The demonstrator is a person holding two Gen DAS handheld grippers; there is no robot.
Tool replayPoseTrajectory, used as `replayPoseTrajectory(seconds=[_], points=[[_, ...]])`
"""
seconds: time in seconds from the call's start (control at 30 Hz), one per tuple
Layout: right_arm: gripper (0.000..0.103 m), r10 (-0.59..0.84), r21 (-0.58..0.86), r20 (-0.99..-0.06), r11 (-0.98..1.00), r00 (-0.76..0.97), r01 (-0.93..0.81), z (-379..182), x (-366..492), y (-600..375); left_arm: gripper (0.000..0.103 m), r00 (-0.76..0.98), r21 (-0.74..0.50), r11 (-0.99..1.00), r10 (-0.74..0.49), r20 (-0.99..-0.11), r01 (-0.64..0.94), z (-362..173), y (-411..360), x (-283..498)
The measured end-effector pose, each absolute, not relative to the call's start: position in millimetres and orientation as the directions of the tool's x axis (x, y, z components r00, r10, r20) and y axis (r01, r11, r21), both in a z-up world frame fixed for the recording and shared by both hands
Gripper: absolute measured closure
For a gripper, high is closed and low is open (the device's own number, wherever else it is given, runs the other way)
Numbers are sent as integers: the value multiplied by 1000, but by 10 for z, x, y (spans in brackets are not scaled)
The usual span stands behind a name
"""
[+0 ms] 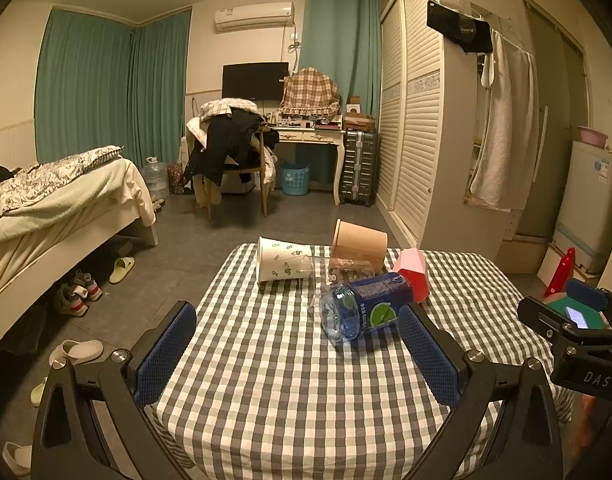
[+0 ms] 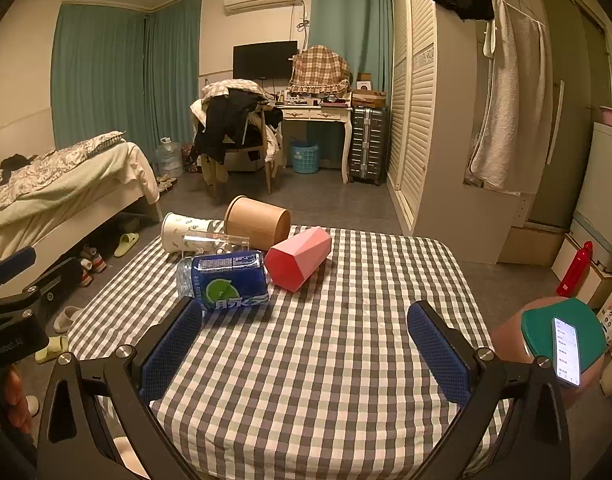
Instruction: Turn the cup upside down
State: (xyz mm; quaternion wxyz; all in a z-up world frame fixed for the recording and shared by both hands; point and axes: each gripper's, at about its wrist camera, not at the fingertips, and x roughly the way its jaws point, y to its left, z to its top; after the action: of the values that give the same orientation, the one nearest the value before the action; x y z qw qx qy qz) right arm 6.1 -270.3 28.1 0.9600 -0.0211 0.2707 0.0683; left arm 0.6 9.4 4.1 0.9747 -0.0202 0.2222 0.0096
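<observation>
Several cups lie on their sides at the far part of the checked table (image 1: 285,380): a white floral paper cup (image 1: 281,260) (image 2: 185,232), a brown paper cup (image 1: 360,242) (image 2: 257,222), a clear glass (image 1: 348,270) (image 2: 213,240), a pink faceted cup (image 1: 412,270) (image 2: 297,258) and a blue-labelled cut bottle cup (image 1: 364,306) (image 2: 225,280). My left gripper (image 1: 295,354) is open and empty, just short of the blue cup. My right gripper (image 2: 306,354) is open and empty over the near table, with the blue cup by its left finger.
A bed (image 1: 45,208) and shoes (image 1: 75,292) are on the left. A chair with clothes (image 1: 229,148), a desk (image 1: 310,136) and a wardrobe (image 1: 410,120) stand behind. A stool with a phone (image 2: 566,350) is at the right; a red bottle (image 2: 574,268) stands beyond it.
</observation>
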Motion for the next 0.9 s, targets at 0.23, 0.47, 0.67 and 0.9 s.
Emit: replayPoseTrajectory(seconds=[0.23, 0.47, 0.67, 0.9], points=[[0, 119, -1, -528, 990, 841, -141, 258, 76, -2705, 0, 900, -34, 999, 11, -435, -29, 32, 97, 10], [0, 120, 2, -529, 990, 840, -140, 253, 84, -2723, 0, 900, -35, 999, 10, -435, -28, 27, 101, 10], [0, 122, 7, -528, 990, 840, -140, 253, 81, -2730, 0, 900, -35, 999, 11, -436, -29, 23, 99, 12], [0, 109, -3, -528, 991, 842, -131, 256, 77, -2734, 0, 899, -36, 999, 11, -438, -29, 9, 106, 21]])
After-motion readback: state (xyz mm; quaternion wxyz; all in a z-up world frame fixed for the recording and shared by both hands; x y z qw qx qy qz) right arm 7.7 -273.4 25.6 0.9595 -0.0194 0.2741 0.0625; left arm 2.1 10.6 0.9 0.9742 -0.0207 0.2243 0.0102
